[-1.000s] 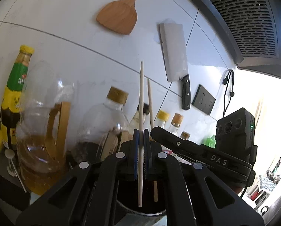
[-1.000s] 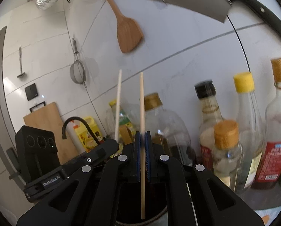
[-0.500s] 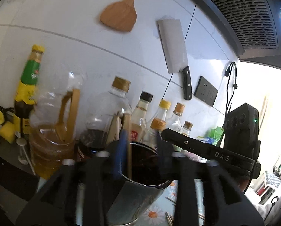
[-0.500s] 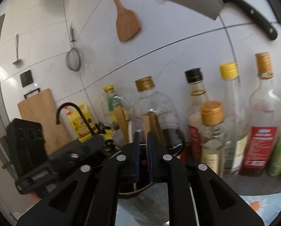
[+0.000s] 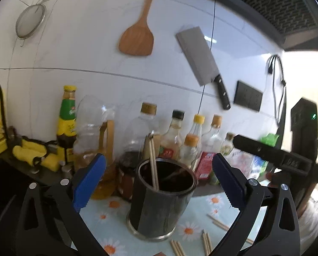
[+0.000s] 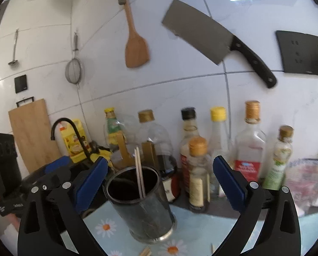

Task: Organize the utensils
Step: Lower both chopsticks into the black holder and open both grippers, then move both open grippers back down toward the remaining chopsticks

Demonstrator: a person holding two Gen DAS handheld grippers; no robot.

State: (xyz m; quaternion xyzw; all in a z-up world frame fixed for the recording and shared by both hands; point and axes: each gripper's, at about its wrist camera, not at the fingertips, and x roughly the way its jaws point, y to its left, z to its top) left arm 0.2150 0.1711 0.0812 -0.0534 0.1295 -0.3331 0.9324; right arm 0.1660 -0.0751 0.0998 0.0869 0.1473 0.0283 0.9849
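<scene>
Both hand-held grippers (image 5: 156, 186) (image 6: 159, 181) are opening, empty; chopsticks (image 5: 153, 169) dropped into holder (image 5: 161, 209), lower ends hidden.

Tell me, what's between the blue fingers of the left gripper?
The left gripper's jaws are opening. Between its blue fingers stands the dark utensil holder with two chopsticks leaning inside, untouched by either finger. The left wrist view shows it.

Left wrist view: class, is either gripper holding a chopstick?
No. Both chopsticks stand in the holder, and the left gripper is opening, empty.
</scene>
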